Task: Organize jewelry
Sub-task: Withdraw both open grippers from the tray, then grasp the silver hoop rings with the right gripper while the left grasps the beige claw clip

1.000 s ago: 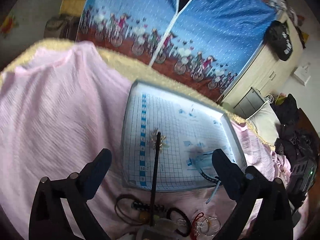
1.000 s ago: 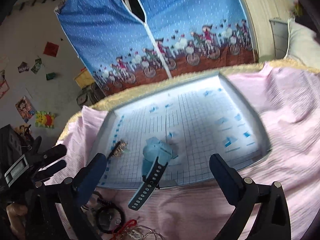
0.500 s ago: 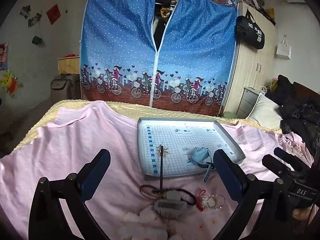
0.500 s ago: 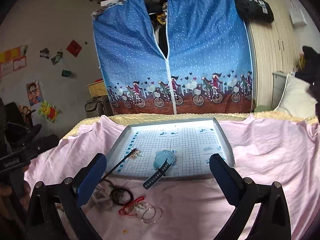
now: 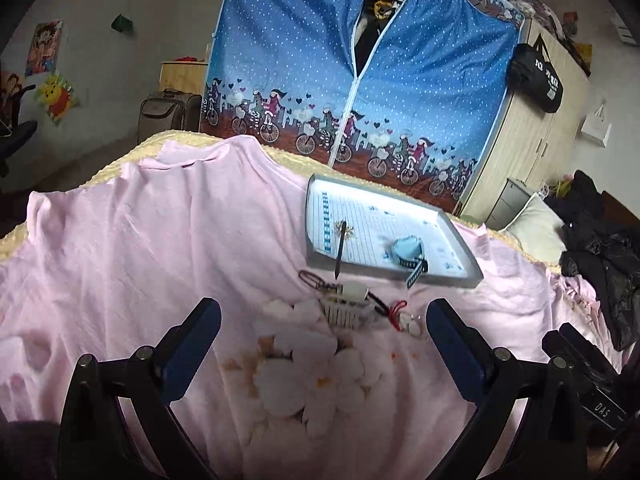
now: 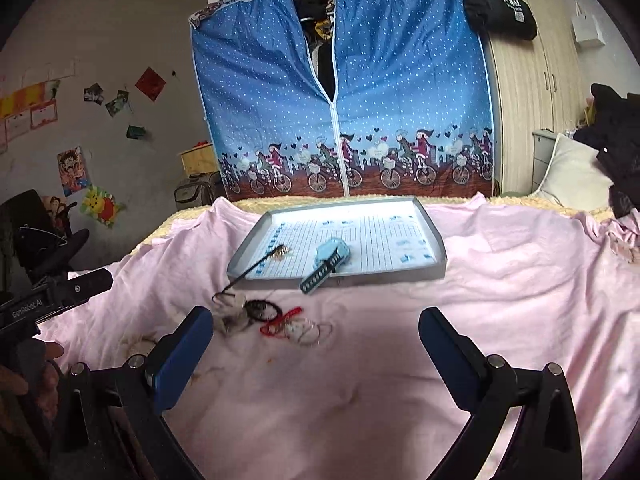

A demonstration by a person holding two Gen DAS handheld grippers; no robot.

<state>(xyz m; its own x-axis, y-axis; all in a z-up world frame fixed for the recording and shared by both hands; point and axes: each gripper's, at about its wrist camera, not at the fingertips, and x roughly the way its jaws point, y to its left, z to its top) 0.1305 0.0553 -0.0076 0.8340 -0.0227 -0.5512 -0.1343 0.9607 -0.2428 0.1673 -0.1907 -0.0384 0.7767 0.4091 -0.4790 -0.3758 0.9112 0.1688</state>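
Right wrist: rectangular grey tray (image 6: 436, 270), ribbed blue watch (image 6: 330, 254), crumpled pink sheet (image 6: 520, 280).

Soft daylight, glare on tray (image 6: 434, 242), fisheye-dark corners.

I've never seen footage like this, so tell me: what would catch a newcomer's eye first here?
Probably the bright blue wardrobe cover with its cartoon cyclists, standing behind the bed. Next comes the grey tray on the pink sheet, holding a light blue watch whose strap hangs over the tray's front rim. A small tangle of bracelets lies on the sheet just before it, beyond the open blue fingers.
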